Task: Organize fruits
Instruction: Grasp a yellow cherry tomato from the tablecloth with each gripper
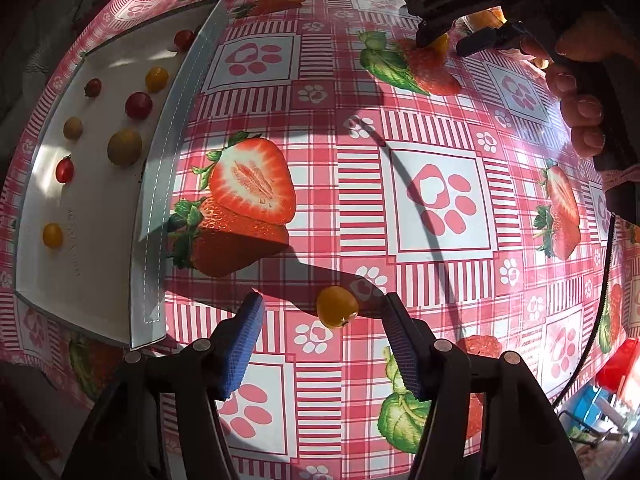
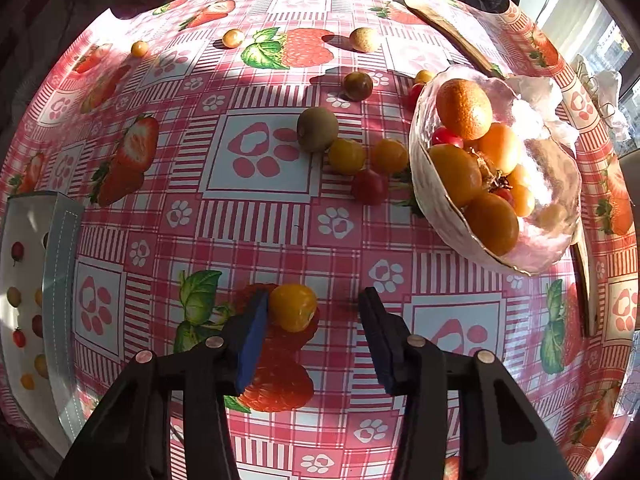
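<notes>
A yellow cherry tomato (image 1: 337, 306) lies on the strawberry-print tablecloth between the tips of my open left gripper (image 1: 322, 312), nearer the right finger. My right gripper (image 2: 314, 308) is open too, with another yellow tomato (image 2: 292, 306) against its left pad (image 2: 252, 340). The right gripper also shows in the left wrist view (image 1: 444, 42), held by a hand. A white tray (image 1: 92, 208) at the left holds several small red, yellow and green fruits. A glass bowl (image 2: 560, 184) at the right holds oranges and tomatoes.
Loose fruits lie on the cloth beyond the right gripper: a kiwi (image 2: 317, 129), two yellow tomatoes (image 2: 347, 156), a red one (image 2: 370, 186), a dark one (image 2: 357, 86) and more further back. A wooden utensil (image 2: 452, 32) lies behind the bowl. A cable (image 1: 600, 320) hangs at the right.
</notes>
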The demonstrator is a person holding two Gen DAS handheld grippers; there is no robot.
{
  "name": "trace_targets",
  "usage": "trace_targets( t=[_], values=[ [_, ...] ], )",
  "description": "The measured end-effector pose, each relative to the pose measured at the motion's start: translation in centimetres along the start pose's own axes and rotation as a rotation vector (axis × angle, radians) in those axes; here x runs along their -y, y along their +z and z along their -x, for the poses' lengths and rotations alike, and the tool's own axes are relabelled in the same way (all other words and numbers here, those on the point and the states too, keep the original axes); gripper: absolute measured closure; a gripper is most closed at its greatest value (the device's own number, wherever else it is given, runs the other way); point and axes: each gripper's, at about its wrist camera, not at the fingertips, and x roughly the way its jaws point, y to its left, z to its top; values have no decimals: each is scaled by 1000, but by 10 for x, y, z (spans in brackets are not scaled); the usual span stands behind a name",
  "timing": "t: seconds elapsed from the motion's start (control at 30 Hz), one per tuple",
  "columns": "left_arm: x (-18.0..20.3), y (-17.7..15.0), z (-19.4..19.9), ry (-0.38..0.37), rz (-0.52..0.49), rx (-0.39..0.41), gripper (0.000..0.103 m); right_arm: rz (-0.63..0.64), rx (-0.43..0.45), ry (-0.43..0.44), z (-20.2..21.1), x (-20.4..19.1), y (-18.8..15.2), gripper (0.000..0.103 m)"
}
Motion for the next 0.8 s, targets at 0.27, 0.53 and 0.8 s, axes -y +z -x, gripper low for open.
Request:
trace_targets(
  t=[0.27, 0.53, 0.8],
  values=[
    [6, -1, 5, -113, -3, -44, 81, -5, -30, 66, 9, 3, -12, 77],
    [-8, -2, 13, -200, 18, -66, 81, -72, -85, 125, 27, 24, -58, 77],
    [-18, 20, 35, -215, -30, -44, 81, -142, -130, 161, 48, 33, -102, 77]
  ],
)
